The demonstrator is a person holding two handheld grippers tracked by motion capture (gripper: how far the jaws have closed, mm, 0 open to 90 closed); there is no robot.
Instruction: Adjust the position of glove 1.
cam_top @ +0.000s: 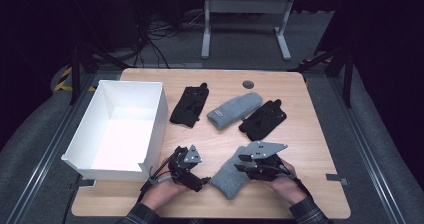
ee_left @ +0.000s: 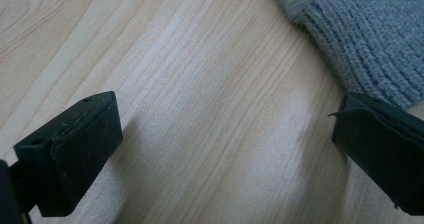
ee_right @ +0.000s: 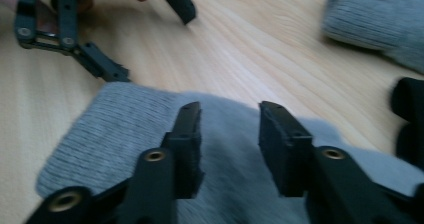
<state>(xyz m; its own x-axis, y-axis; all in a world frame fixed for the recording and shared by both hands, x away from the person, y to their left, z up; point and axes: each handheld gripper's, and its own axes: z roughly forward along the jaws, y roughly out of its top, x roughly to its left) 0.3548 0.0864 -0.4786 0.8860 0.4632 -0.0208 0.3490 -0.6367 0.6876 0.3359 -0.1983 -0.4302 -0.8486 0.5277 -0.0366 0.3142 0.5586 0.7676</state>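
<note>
A grey knitted mitten (cam_top: 227, 178) lies near the table's front edge, between my two grippers. My right gripper (cam_top: 240, 164) hovers over its upper end with the jaws a little apart. In the right gripper view the open jaws (ee_right: 230, 134) straddle the grey knit (ee_right: 115, 134) without pinching it. My left gripper (cam_top: 201, 182) sits just left of the mitten's cuff. Its jaws (ee_left: 225, 149) stand wide open over bare wood, with the mitten's edge (ee_left: 370, 39) at the upper right. A second grey mitten (cam_top: 235, 110) lies mid-table between two black gloves (cam_top: 189, 105) (cam_top: 262, 119).
A white open box (cam_top: 150, 109) stands on the table's left side, close to my left hand. A round grommet (cam_top: 248, 84) sits near the far edge of the wooden table (cam_top: 310, 149). Another table's legs and cables are on the floor beyond.
</note>
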